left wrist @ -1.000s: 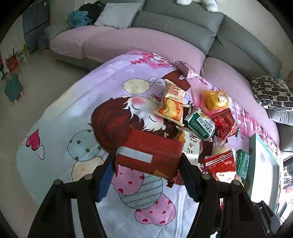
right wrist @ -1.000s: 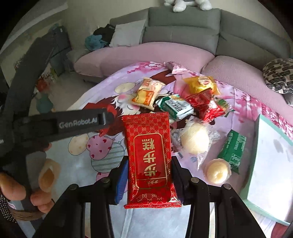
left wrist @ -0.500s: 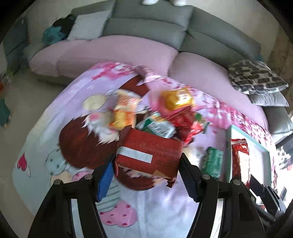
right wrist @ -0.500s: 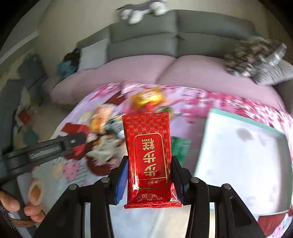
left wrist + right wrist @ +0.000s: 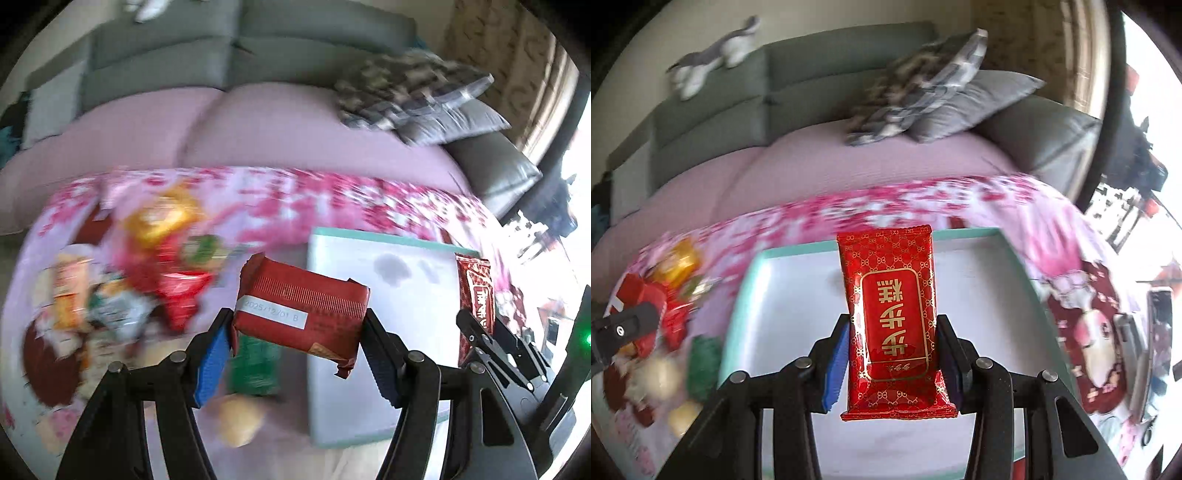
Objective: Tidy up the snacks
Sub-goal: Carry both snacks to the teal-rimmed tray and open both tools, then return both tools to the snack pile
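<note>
Snacks in transit: left gripper (image 5: 295, 354) jaws clamp a dark-red packet (image 5: 301, 312); right gripper (image 5: 892, 360) jaws clamp a red gold-printed packet (image 5: 892, 314), both above the tray (image 5: 979, 280). Advice: lower each flat inside the tray's near edge before releasing. Only the left view shows the loose pile (image 5: 147, 288) clearly.

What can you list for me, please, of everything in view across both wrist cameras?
Red packet with gold lettering: one, bright red, upright in the right gripper over the tray.
Dark red packet: one, white date label, crosswise in the left gripper.
Tray: one, white with teal rim, on the blanket; inside looks bare.
Loose snacks: a blurred pile, red, yellow, green and orange, left of the tray; count unclear.
Blanket: one, pink floral.
Sofa: one, grey, pink seat cover.
Cushions: grey and patterned, on the sofa.
Plush toy: one, grey-white, on the sofa back.
Left gripper: black, blue pads.
Right gripper: black, blue pads.
</note>
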`<state>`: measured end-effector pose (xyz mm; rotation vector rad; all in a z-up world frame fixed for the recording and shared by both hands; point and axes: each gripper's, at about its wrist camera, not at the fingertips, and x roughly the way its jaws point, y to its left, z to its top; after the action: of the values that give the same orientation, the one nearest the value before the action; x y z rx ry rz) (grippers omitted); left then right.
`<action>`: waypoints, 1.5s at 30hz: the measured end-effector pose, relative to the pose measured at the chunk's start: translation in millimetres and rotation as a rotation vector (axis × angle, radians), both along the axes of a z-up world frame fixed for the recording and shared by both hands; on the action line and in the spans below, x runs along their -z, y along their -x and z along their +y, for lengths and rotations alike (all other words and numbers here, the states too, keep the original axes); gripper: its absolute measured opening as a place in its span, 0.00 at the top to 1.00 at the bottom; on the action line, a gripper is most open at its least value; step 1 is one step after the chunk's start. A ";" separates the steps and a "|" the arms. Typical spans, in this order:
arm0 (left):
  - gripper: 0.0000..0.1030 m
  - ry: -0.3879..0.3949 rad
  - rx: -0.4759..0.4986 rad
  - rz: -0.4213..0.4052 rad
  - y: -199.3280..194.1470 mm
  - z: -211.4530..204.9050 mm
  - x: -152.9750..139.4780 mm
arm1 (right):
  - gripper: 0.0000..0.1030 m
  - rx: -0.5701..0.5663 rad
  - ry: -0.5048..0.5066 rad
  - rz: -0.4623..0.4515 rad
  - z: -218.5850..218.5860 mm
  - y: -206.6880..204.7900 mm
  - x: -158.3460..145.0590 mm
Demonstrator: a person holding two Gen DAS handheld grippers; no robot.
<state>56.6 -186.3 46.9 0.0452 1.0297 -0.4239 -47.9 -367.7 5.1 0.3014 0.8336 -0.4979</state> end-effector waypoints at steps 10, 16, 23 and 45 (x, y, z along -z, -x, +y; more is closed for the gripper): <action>0.33 -0.028 0.069 0.046 -25.1 -72.5 59.6 | 0.54 0.133 -0.022 0.053 -54.5 10.3 33.2; 0.33 -0.033 0.080 0.085 -40.7 -99.9 87.4 | 0.54 0.141 -0.049 0.097 -63.8 4.8 52.4; 0.29 -0.020 0.084 0.113 -37.7 -102.8 92.5 | 0.53 0.126 -0.059 0.100 -61.8 3.1 50.9; 0.08 0.033 -0.295 -0.097 -22.9 60.2 24.2 | 0.03 -0.115 -0.075 -0.021 2.2 -15.4 19.0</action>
<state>79.5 -126.1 22.8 -0.1143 0.9162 -0.1680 -32.5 -365.4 -13.9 0.3251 0.8457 -0.3561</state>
